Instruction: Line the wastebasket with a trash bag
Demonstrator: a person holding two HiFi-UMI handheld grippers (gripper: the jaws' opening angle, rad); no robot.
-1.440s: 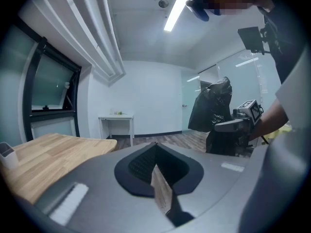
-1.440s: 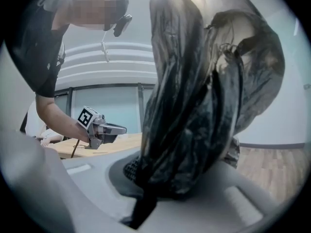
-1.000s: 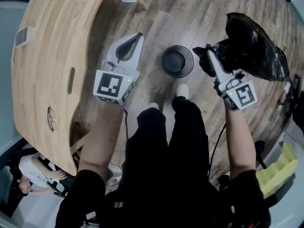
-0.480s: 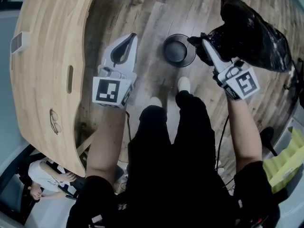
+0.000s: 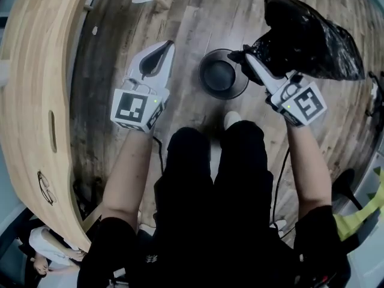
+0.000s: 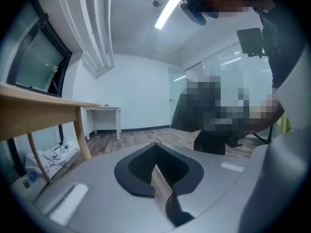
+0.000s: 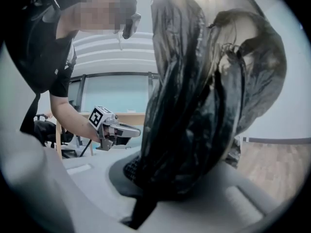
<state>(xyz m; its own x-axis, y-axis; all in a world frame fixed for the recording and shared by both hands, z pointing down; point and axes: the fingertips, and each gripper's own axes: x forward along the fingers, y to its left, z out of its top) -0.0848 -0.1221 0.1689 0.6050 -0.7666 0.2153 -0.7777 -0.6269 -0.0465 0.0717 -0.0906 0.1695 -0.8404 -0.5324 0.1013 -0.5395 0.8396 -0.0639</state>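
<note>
The left claw (image 5: 168,43) is shut and holds nothing. The right claw (image 5: 245,57) is clamped on a crumpled black trash bag (image 5: 309,38), seemingly clear of the wooden floor (image 5: 198,17). Just past the person's shoe (image 5: 231,119), the wastebasket (image 5: 204,84) stands upright between both claws.

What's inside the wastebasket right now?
The round dark wastebasket looks empty, no liner visible. The crumpled black plastic trash bag, held by the right gripper, covers its right rim.
</note>
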